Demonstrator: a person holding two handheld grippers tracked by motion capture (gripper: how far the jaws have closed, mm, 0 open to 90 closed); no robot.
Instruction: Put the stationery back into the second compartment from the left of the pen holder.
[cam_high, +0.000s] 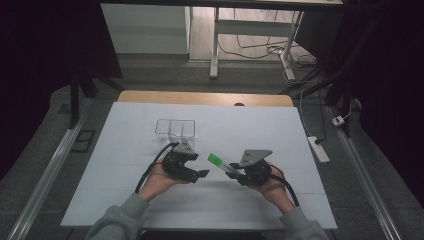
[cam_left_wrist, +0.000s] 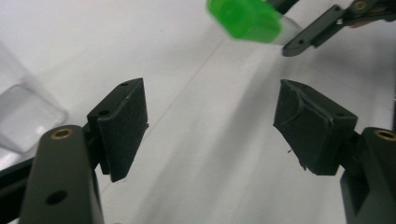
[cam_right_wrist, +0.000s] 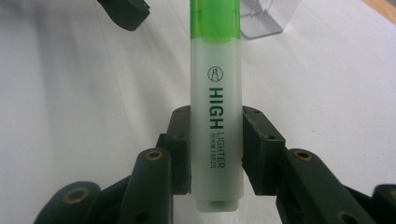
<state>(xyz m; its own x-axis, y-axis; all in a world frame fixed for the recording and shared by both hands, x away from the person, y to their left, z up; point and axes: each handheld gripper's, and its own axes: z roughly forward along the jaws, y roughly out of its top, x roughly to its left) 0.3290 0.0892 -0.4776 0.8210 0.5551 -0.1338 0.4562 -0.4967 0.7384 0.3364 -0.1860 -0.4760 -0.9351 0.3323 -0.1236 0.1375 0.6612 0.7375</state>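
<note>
Under both claws: the white table carried everything, bare on all sides of them.
Beyond the left claw: a clear two-part container stood upright, nearest thing to it and the one obstacle close by.
Left claw: jaws wide apart, nothing between the pads.
Right claw: clamped on the lower barrel of the highlighter, cap end pointing out past its tips toward the left claw.
Highlighter's place: lifted off the table, between the two claws, green cap just ahead of the left one.
Risk: the grip sat near the tail, so the smooth barrel could probably pivot or slip if nudged.
Risk: a swing toward the container might knock it over.
</note>
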